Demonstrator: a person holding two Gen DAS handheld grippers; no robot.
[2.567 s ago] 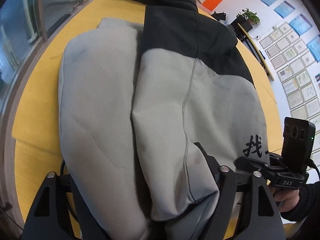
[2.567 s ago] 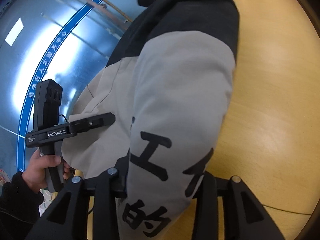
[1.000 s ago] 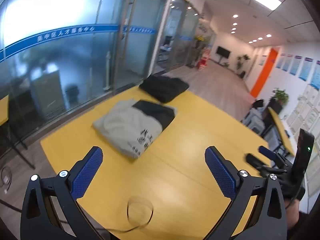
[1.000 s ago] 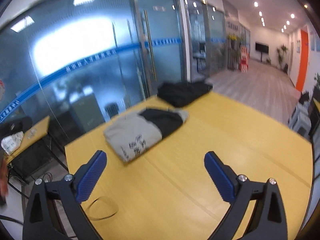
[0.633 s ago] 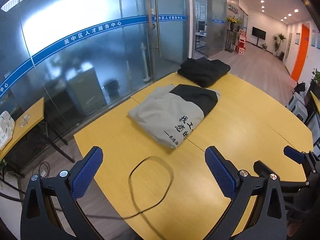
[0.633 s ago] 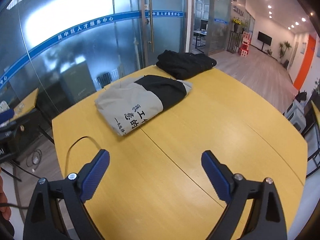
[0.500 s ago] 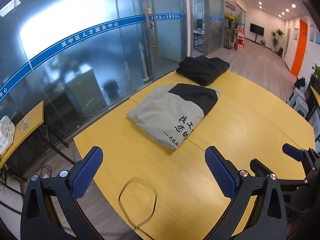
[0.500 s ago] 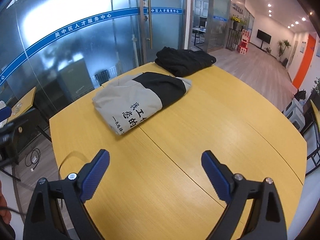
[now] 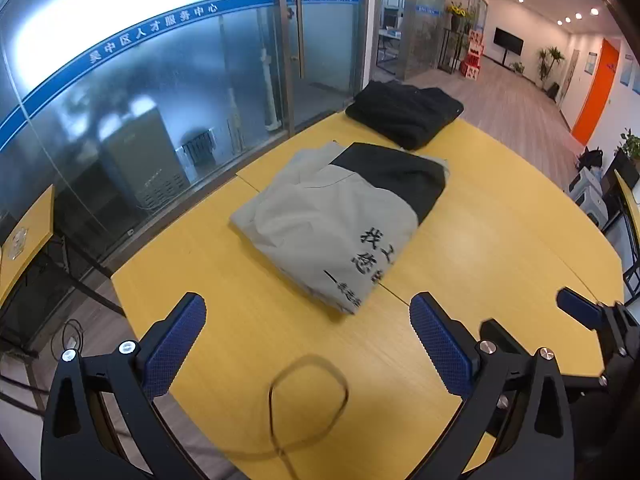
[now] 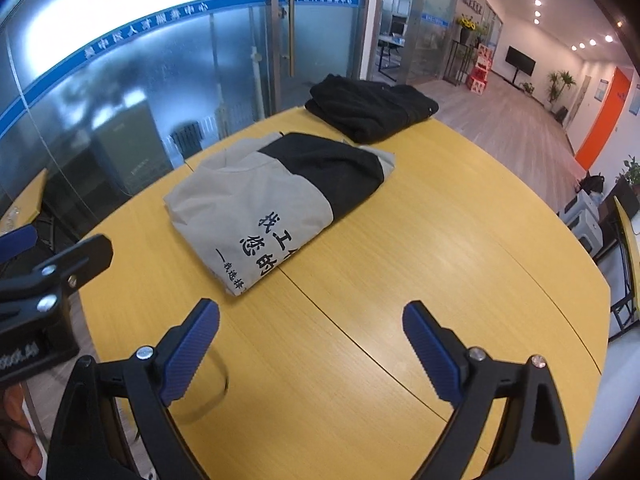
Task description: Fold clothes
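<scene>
Both the left gripper [image 9: 307, 322] and the right gripper [image 10: 311, 326] hung with jaws spread wide and empty above the near edge of the yellow surface [image 10: 420, 280], beyond which the folded grey-and-black jacket [image 9: 340, 220] lay flat, a folded black garment [image 9: 404, 112] just past it.

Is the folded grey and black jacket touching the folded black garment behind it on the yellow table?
Cannot tell. In both wrist views the grey and black jacket and the black garment meet edge to edge, no clear gap.

Blue band [image 9: 160, 24] on glass wall — 吴中区人才服务中心; folded grey jacket [image 9: 332, 232] — black characters, 找工 legible
</scene>
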